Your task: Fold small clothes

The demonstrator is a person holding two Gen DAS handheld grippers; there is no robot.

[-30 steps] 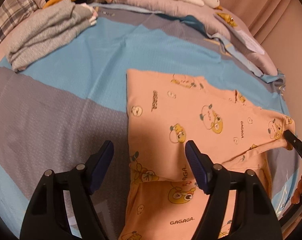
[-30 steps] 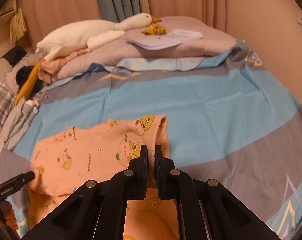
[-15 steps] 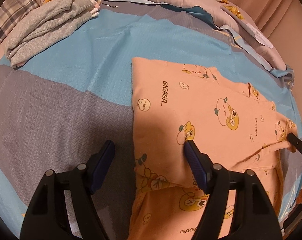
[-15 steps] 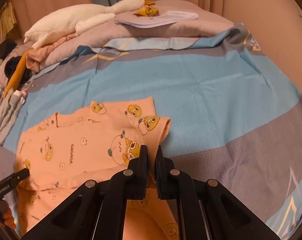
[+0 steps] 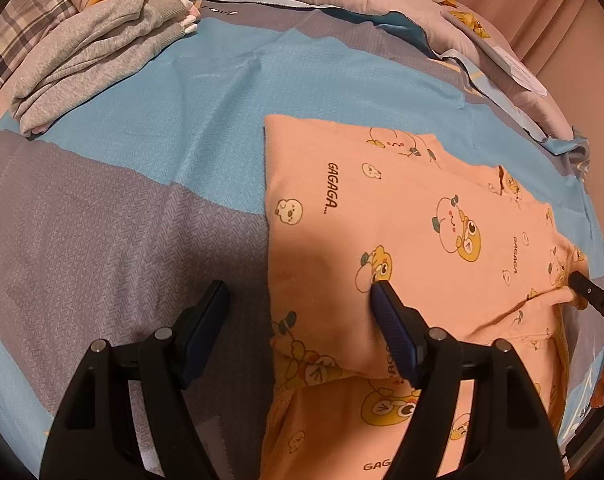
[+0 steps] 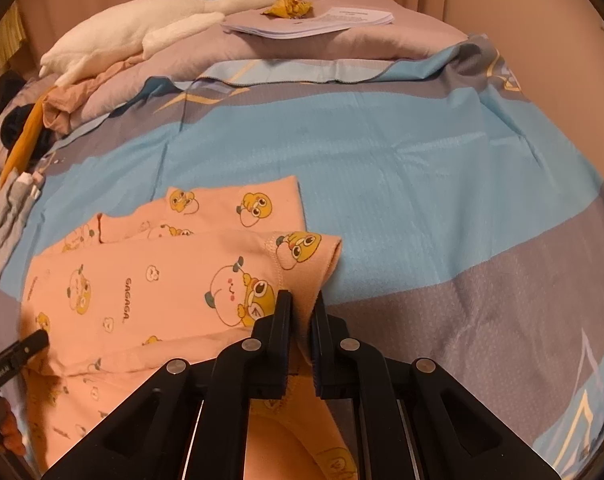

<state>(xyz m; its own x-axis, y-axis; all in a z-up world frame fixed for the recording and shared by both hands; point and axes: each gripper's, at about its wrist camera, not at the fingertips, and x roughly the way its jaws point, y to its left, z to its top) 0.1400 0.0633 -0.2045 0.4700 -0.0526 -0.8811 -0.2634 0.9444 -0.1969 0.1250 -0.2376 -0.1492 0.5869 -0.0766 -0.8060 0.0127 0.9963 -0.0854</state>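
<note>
A pink child's garment (image 5: 402,200) printed with yellow cartoon ducks lies folded over itself on the striped bed. My left gripper (image 5: 298,288) is open just above its left edge, one finger over the bedsheet and the other finger over the cloth. Nothing is pinched between them. My right gripper (image 6: 301,298) is shut on the upper layer's right corner, and the pink garment (image 6: 142,280) spreads out to its left. The right gripper's tip (image 5: 590,296) shows at the garment's far right. The left gripper's tip (image 6: 26,350) shows at the garment's left edge.
The bedsheet (image 5: 142,140) has blue and grey bands. Folded grey clothes (image 5: 94,56) lie at the far left beside a plaid cloth (image 5: 14,40). At the head of the bed a white plush goose (image 6: 150,36) and papers (image 6: 322,20) rest on a pillow. A curtain and wall close the right side.
My right gripper has sunk with the pinched corner, and the upper layer now lies lower, with a lower layer showing beyond it. My left gripper has stayed open over the left edge.
</note>
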